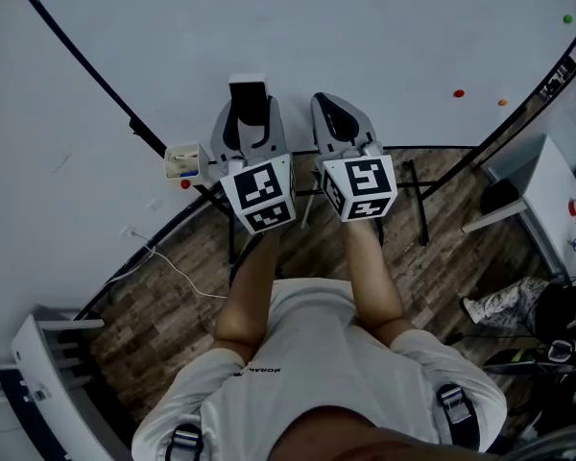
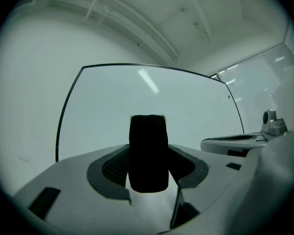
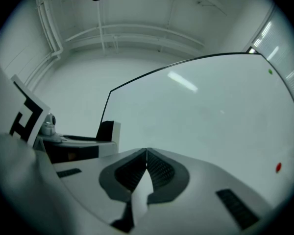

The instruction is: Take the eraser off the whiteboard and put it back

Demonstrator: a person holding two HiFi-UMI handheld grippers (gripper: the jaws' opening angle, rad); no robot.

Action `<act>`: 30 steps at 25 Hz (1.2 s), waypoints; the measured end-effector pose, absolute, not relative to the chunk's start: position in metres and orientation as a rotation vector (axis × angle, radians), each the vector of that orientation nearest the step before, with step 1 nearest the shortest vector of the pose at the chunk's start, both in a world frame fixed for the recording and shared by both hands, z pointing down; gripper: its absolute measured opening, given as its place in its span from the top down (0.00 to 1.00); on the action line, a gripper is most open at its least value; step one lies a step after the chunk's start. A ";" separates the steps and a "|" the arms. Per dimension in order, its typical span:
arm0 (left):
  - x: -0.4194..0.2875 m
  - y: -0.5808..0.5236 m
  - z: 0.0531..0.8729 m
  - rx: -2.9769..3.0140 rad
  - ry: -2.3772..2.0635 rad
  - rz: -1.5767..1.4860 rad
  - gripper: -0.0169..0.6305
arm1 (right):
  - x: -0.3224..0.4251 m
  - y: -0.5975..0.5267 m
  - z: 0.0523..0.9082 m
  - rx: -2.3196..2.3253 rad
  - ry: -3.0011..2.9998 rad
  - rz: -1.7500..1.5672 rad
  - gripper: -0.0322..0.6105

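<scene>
Eraser (image 2: 148, 153) sits clamped upright in the left gripper (image 1: 249, 123), close before the far whiteboard (image 1: 384, 27) — we advise seating its flat face squarely before letting go — right gripper (image 3: 146, 155) clenched, empty.

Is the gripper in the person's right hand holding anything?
No, the right gripper has its jaws pressed together with nothing between them.

One whiteboard (image 1: 298, 36). One black eraser (image 2: 148, 153). Two grippers, the left gripper (image 1: 249, 111) and the right gripper (image 1: 331, 109), each carrying one marker cube (image 1: 260, 193). Three small round magnets at the whiteboard's right: one green magnet (image 1: 568, 18), one red magnet (image 1: 459, 93), one orange magnet (image 1: 502, 102). One small box (image 1: 182, 159) at the whiteboard's left edge. One person (image 1: 317, 373).
</scene>
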State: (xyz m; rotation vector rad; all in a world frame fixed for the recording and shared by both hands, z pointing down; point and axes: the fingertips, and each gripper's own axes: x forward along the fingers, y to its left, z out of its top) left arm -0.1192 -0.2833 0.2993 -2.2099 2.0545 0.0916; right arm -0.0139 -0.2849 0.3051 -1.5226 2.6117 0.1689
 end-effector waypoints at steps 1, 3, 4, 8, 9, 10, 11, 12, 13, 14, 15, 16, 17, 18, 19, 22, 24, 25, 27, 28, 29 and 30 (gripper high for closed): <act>-0.119 -0.284 0.299 -2.207 2.058 0.088 0.63 | -0.013 -0.285 0.305 -1.522 2.612 0.168 0.93; -0.120 -0.286 0.298 -2.203 2.062 0.080 0.63 | -0.013 -0.286 0.305 -1.521 2.613 0.167 0.93; -0.121 -0.288 0.298 -2.201 2.065 0.075 0.63 | -0.014 -0.287 0.305 -1.521 2.613 0.167 0.93; -0.126 -0.294 0.298 -2.194 2.076 0.055 0.63 | -0.017 -0.288 0.305 -1.519 2.616 0.168 0.93; -0.127 -0.295 0.299 -2.194 2.078 0.051 0.63 | -0.017 -0.288 0.304 -1.519 2.616 0.170 0.93; -0.127 -0.296 0.299 -2.194 2.080 0.048 0.63 | -0.016 -0.288 0.304 -1.520 2.616 0.171 0.93; -0.128 -0.297 0.299 -2.195 2.083 0.050 0.63 | -0.016 -0.288 0.304 -1.521 2.615 0.171 0.93; -0.129 -0.299 0.299 -2.200 2.087 0.058 0.63 | -0.016 -0.289 0.304 -1.520 2.614 0.171 0.93; -0.130 -0.301 0.299 -2.210 2.093 0.072 0.63 | -0.016 -0.290 0.304 -1.518 2.614 0.171 0.93; -0.130 -0.304 0.299 -2.222 2.100 0.089 0.63 | -0.016 -0.292 0.304 -1.516 2.614 0.172 0.93; -0.132 -0.306 0.299 -2.231 2.108 0.105 0.63 | -0.016 -0.292 0.304 -1.515 2.615 0.174 0.93; -0.134 -0.308 0.298 -2.235 2.115 0.115 0.63 | -0.016 -0.292 0.303 -1.514 2.616 0.177 0.93; -0.136 -0.309 0.298 -2.235 2.120 0.119 0.63 | -0.016 -0.291 0.302 -1.514 2.617 0.181 0.93; -0.137 -0.309 0.297 -2.234 2.123 0.118 0.63 | -0.017 -0.291 0.301 -1.515 2.617 0.186 0.93; -0.139 -0.310 0.297 -2.232 2.125 0.115 0.63 | -0.018 -0.290 0.301 -1.516 2.617 0.190 0.93; -0.141 -0.315 0.296 -2.227 2.127 0.104 0.63 | -0.019 -0.292 0.300 -1.517 2.620 0.192 0.93; -0.141 -0.320 0.296 -2.232 2.129 0.111 0.63 | -0.019 -0.295 0.301 -1.515 2.622 0.193 0.93; -0.142 -0.322 0.295 -2.236 2.130 0.121 0.63 | -0.019 -0.295 0.301 -1.515 2.622 0.193 0.93; -0.142 -0.324 0.294 -2.239 2.131 0.132 0.63 | -0.019 -0.296 0.301 -1.516 2.620 0.192 0.93; -0.143 -0.324 0.294 -2.238 2.131 0.127 0.63 | -0.019 -0.295 0.301 -1.517 2.619 0.192 0.93; -0.144 -0.325 0.294 -2.236 2.131 0.117 0.63 | -0.018 -0.295 0.301 -1.518 2.617 0.192 0.93; -0.144 -0.326 0.293 -2.234 2.133 0.108 0.63 | -0.018 -0.295 0.300 -1.520 2.614 0.192 0.93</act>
